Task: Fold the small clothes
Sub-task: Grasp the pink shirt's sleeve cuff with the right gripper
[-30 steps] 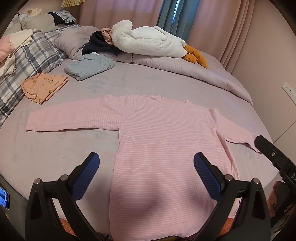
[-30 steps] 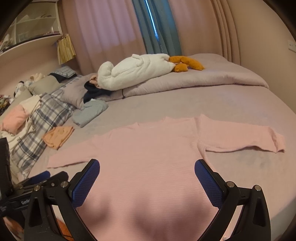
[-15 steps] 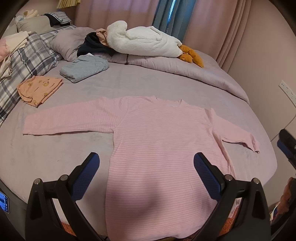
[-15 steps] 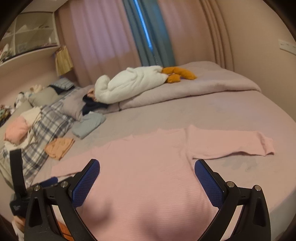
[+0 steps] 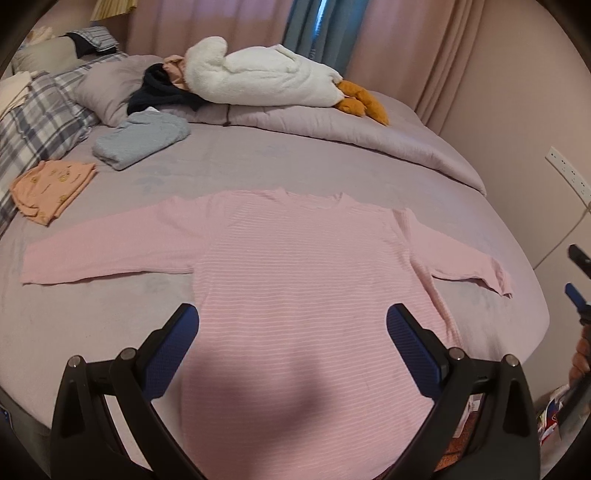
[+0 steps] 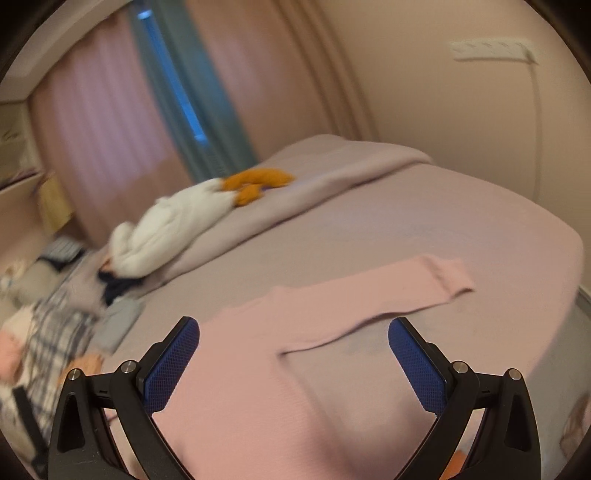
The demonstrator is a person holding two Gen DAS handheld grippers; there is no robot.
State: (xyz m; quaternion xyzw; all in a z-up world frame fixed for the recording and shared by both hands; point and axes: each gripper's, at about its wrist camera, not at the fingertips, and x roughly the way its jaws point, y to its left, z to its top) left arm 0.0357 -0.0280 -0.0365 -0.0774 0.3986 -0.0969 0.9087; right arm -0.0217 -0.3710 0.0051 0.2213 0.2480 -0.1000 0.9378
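A wide bed (image 5: pixel 332 162) with a mauve cover fills the room. Behind it hang pink curtains (image 5: pixel 221 29), with a teal curtain (image 5: pixel 317 33) between them where daylight comes through. The wall (image 5: pixel 517 92) on the right is plain pink-beige and carries a white power strip (image 5: pixel 567 171) with a cord hanging down.

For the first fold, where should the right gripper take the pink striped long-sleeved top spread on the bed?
Probably at the cuff end of its right-hand sleeve. The pink striped long-sleeved top lies flat with that sleeve stretched outward, so the open right gripper would best come in low from the bed's right edge, pinch the cuff and carry it across the body.
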